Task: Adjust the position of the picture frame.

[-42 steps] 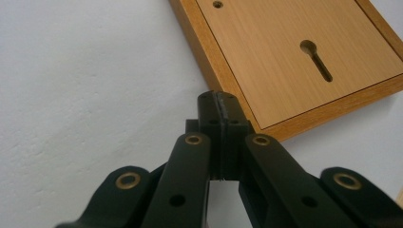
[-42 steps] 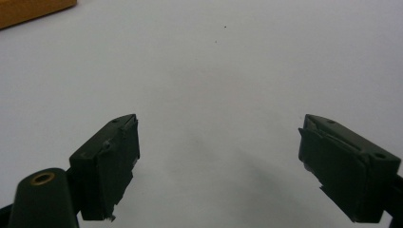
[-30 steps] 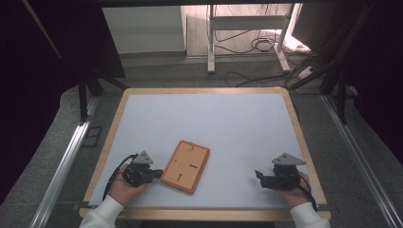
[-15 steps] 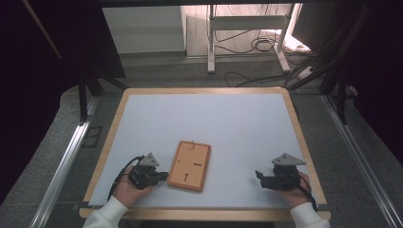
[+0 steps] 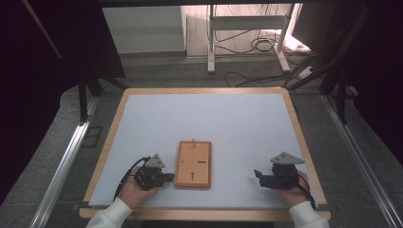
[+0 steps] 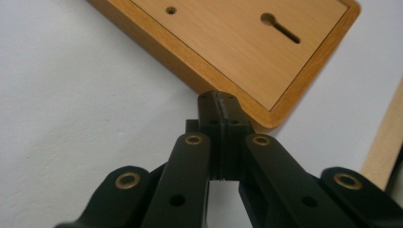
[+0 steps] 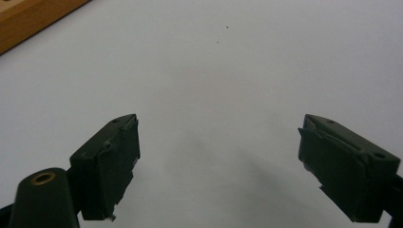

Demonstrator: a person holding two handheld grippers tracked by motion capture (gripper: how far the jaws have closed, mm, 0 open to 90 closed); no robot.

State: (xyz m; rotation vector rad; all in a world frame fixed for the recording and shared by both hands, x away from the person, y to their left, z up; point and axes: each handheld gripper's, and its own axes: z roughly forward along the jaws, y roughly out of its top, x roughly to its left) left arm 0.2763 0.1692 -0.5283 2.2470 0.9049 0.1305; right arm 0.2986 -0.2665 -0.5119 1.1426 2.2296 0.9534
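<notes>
Wooden and face down, the picture frame (image 5: 193, 164) lies flat on the white table (image 5: 204, 118), near its front edge and squared to it. We have our left gripper (image 5: 167, 177) pressed against the frame's near left corner with its fingers (image 6: 219, 118) shut together on nothing, so we judge the nudging into place as nearly done. Our right gripper (image 5: 257, 175) rests well apart to the right, fingers (image 7: 109, 161) spread wide and empty. Picking the frame up, if that follows, is not yet begun.
</notes>
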